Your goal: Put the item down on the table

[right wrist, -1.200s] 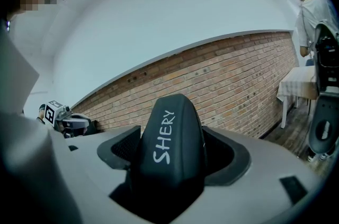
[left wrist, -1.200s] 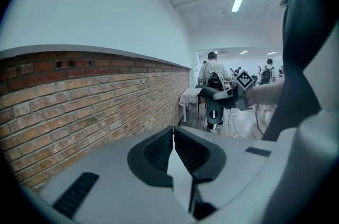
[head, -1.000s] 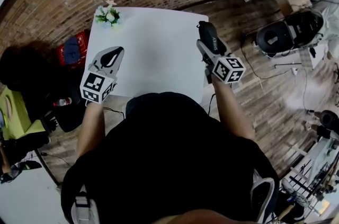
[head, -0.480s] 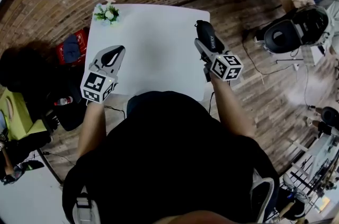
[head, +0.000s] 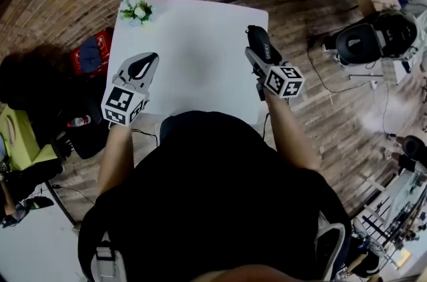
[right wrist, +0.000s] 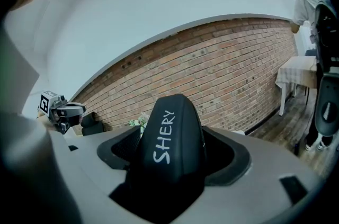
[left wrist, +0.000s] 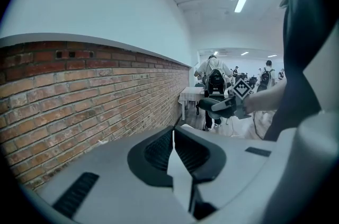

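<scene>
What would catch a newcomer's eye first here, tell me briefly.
The black item lettered SHERY, clamped in the right gripper by the white table's right edge. Then the small flower bunch at the table's far left corner, and the left gripper, shut and empty.

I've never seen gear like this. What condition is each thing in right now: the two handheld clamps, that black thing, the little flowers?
left gripper: jaws shut together, nothing between them.
right gripper: shut on the black item.
black item: clamped between the right gripper's jaws, over the right edge of the table, not released.
flowers: standing upright at the table's far left corner.
</scene>
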The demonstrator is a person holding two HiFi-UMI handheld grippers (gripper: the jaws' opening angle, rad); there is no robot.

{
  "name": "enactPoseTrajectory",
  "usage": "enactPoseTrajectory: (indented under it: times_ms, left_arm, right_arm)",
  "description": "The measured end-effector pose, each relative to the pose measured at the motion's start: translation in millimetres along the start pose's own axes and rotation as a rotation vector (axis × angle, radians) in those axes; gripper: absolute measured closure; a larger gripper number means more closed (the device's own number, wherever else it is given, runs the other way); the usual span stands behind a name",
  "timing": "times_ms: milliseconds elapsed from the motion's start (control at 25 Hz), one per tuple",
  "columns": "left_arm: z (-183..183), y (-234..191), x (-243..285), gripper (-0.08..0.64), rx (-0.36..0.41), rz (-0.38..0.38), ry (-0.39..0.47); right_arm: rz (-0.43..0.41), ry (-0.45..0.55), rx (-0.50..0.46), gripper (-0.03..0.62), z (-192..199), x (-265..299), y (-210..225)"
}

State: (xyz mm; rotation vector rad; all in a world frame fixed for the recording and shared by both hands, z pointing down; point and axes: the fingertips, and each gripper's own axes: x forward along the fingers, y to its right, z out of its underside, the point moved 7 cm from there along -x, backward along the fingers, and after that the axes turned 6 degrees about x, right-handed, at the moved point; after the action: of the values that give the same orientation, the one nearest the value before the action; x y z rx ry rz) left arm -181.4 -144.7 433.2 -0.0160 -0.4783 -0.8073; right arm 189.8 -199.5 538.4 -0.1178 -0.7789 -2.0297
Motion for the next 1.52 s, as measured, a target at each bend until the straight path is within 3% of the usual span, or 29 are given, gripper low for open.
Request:
enactPoseTrajectory:
  times_ms: [360,1520]
  left_arm:
    - [3,-2,0,0.543,-0.003,-0.005,-0.009]
    - [15,-8,16,0.543,-0.019,0.017,-0.042]
  right_arm:
    - [-0.002,-0.052,0.03,0.219,18,16,7]
    - [0.1,-0.226,0.065,0.219,93,56,63]
